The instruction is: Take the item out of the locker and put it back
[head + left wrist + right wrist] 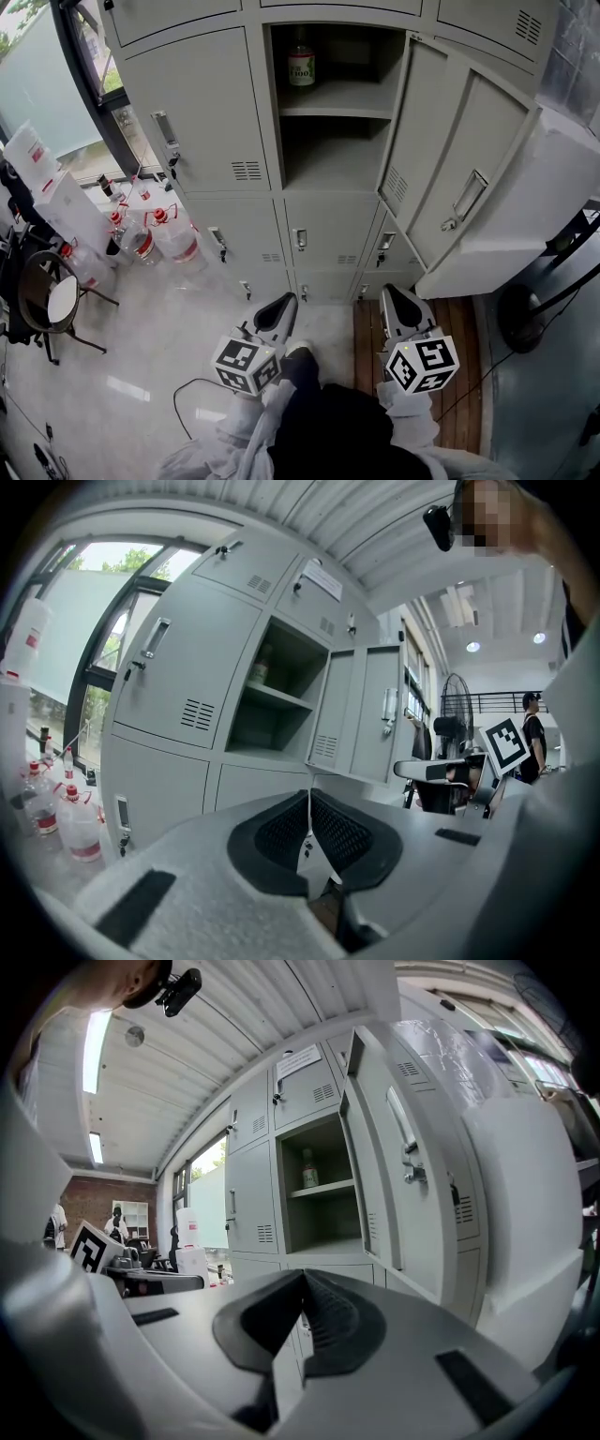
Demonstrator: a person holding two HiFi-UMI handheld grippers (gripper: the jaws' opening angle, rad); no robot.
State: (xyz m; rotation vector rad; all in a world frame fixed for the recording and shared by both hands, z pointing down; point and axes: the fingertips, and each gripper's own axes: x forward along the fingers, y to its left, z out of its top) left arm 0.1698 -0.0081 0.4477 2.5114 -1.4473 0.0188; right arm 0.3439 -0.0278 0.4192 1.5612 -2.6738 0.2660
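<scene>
- Grey locker bank by a window; pale floor on the left, wood planks on the right.
- One locker (333, 112) stands open, its door (450, 169) swung out to the right.
- Bottle (301, 64) stands upright on the upper shelf, set back from the edge. The lower shelf looks bare.
- Left tongs (284, 300) are together with nothing between them, held low and well short of the locker.
- Right tongs (394, 292) are also together and empty, level with the left and just below the door's free edge.
- Water jugs (173, 234) are clustered on the floor at the left, with a chair (52, 300) beyond them.
- Stage: I can't tell whether the bottle is yet to come out or is already back. Either way neither tool holds it.
- Risk: reaching in with tongs together would poke the bottle and could topple it or push it deeper.
- Risk: the door sits close to the right tool's way up, so a wide swing could hit its edge.
- Risk: the bottle is tall and narrow, so a grip near the cap may let it swing or slip. The shelf lip could catch its base on the way out.
</scene>
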